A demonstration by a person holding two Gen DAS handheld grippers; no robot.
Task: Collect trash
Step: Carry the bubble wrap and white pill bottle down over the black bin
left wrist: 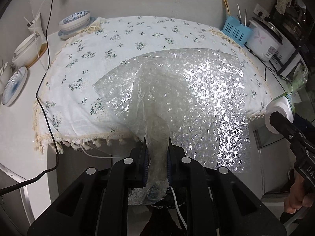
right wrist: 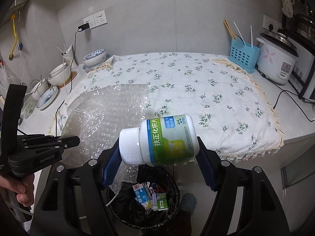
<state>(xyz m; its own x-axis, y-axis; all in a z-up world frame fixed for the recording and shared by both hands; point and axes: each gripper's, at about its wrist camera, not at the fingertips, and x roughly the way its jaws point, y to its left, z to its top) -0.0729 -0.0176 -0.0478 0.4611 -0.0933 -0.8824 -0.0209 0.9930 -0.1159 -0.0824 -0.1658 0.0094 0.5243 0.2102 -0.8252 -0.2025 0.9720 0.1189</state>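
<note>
A clear sheet of bubble wrap lies over the floral tablecloth and hangs past the table's near edge. My left gripper is shut on a bunched fold of it. The right wrist view shows the same bubble wrap with the left gripper at the left. My right gripper is shut on a white pill bottle with a green and blue label, lying sideways between the blue pads. Right below the bottle stands a black-lined trash bin holding several cartons and wrappers. The bottle's cap shows at the right edge of the left wrist view.
Bowls and plates are stacked on the counter at the left, with a black cable running past them. A blue cutlery basket and a rice cooker stand at the back right. A hand grips the left tool.
</note>
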